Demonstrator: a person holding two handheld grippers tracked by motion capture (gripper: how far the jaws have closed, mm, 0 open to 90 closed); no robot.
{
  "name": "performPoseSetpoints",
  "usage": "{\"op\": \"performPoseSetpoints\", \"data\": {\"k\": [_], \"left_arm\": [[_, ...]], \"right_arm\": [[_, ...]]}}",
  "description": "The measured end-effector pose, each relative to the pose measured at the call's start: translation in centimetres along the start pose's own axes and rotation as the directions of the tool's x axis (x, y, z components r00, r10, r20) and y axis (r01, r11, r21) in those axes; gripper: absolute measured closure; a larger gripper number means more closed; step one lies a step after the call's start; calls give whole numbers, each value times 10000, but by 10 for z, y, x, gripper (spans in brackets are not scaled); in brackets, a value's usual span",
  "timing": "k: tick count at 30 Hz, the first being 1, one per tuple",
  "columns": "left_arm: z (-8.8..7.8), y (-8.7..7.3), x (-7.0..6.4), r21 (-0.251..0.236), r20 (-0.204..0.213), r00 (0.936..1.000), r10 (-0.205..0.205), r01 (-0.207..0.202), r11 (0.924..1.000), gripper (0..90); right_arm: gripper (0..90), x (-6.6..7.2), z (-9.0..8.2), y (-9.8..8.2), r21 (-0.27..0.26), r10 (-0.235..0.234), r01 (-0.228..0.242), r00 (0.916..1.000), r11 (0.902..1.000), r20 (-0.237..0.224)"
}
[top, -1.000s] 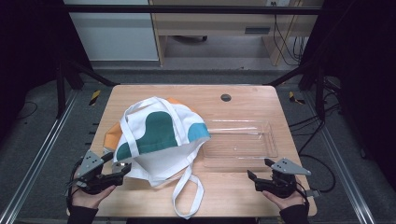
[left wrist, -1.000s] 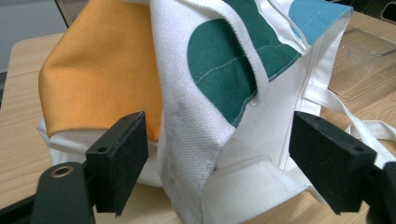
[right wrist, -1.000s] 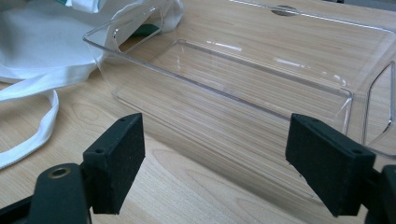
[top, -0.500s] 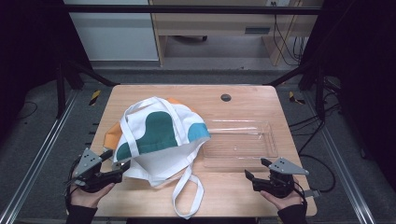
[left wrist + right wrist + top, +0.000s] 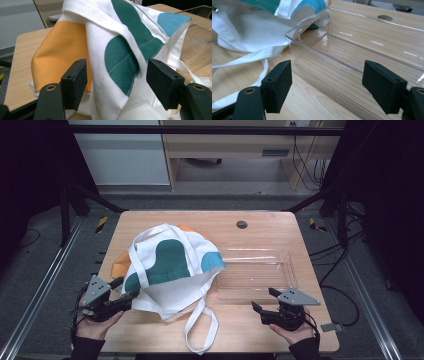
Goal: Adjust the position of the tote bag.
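Left gripper [image 5: 113, 83] at the table's near-left corner, jaws just been closing around the white canvas tote bag with green, orange and blue patches [image 5: 167, 270], not yet pinching. Right gripper [image 5: 324, 85] gapes empty, facing the clear plastic tray [image 5: 282, 270] just beyond it.

This looks like a lab recording bay. Black frame posts [image 5: 67, 205] and floor rails [image 5: 42, 290] surround the wooden surface [image 5: 280, 227]. Cables [image 5: 300, 155] hang behind it.
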State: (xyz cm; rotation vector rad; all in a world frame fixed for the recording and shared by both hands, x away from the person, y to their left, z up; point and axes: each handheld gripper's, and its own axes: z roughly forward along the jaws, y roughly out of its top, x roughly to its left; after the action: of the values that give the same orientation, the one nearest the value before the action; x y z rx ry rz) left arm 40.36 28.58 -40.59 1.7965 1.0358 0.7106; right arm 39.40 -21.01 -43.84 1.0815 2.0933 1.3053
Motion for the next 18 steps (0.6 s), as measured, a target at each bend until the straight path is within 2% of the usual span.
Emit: {"op": "performPoseSetpoints", "data": {"k": [6,18], "left_arm": [[4,4,-1,17,-108,9999,-47,48,10000,336],[9,16,-2,-129,-148,9998,-139,137,9998,375]], "right_arm": [[243,14,9,8,-79,-154,151,9991,9999,-387],[285,27,19,19,-332,-109,84,9971,9994,-759]]}}
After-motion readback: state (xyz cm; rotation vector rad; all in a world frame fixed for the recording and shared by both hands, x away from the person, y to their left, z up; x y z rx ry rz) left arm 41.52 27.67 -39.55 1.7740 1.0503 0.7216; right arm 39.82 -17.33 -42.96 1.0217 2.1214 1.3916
